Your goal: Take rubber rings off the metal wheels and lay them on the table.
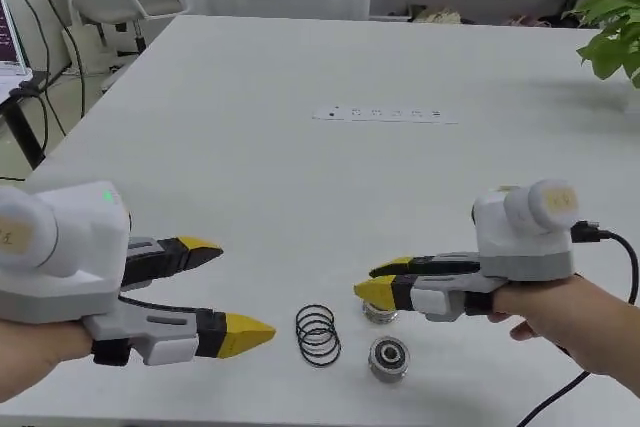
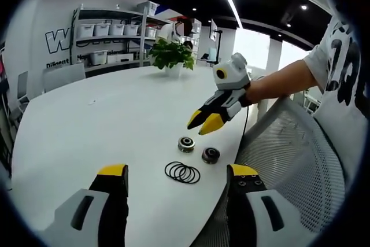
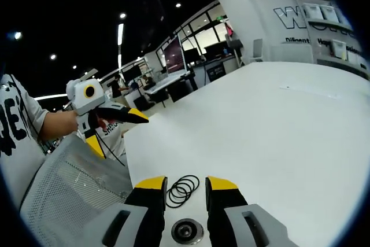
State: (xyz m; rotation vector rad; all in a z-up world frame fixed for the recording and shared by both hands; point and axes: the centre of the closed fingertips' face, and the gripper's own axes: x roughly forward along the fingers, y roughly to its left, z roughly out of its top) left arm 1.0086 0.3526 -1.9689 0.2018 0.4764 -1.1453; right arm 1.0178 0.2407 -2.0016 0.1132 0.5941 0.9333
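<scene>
The right gripper (image 1: 376,281), jaws open just a little, is nearest a metal wheel (image 1: 380,313) right by its tips, with a second wheel (image 1: 388,357) at 6 o'clock from that one, loose rubber rings (image 1: 318,335) at 9 o'clock, and the left gripper (image 1: 236,289) wide open beyond them.

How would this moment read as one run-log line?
left gripper: open, empty | right gripper: open, above metal wheel | rubber rings: overlapping on table

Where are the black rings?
In the head view the rubber rings lie on the table near its front edge, just left of the two metal wheels.
</scene>
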